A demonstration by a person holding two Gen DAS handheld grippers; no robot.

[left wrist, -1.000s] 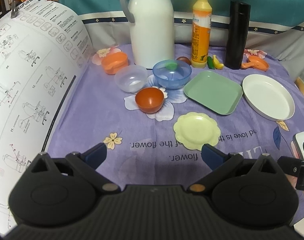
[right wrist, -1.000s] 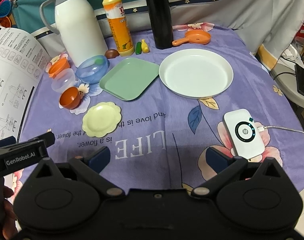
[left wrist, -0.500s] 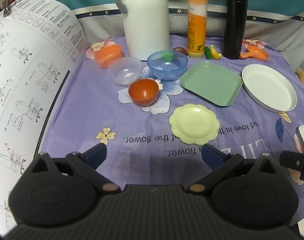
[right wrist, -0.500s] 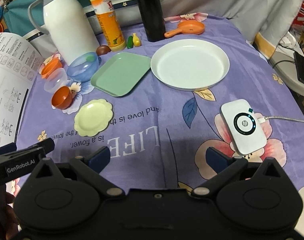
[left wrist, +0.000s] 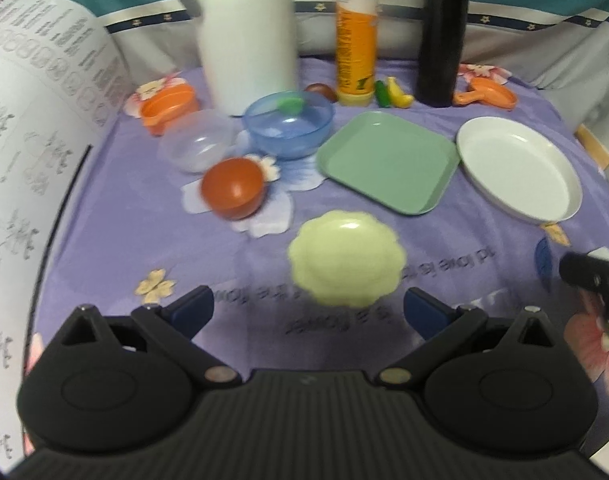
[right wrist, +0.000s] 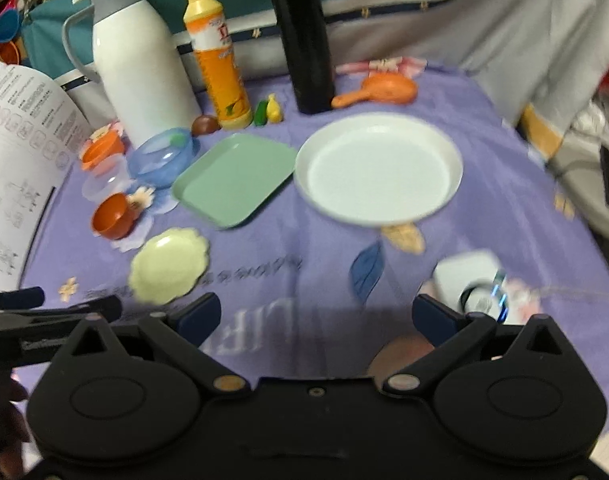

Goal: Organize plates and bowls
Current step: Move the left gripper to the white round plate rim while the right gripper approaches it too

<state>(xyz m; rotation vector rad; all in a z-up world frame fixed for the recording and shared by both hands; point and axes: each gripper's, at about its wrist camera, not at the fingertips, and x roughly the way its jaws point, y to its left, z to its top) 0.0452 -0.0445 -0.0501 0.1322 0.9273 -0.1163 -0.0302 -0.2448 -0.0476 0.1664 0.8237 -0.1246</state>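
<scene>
Where purple cloth (right wrist: pixel 504 184) spreads, three plates, four bowls.

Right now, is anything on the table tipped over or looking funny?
Yes: the small orange-red bowl lies tilted on its side on the purple cloth, its opening facing sideways, while the clear bowl and blue bowl beside it stand upright. No spill or break shows. Both grippers are open and empty.
</scene>
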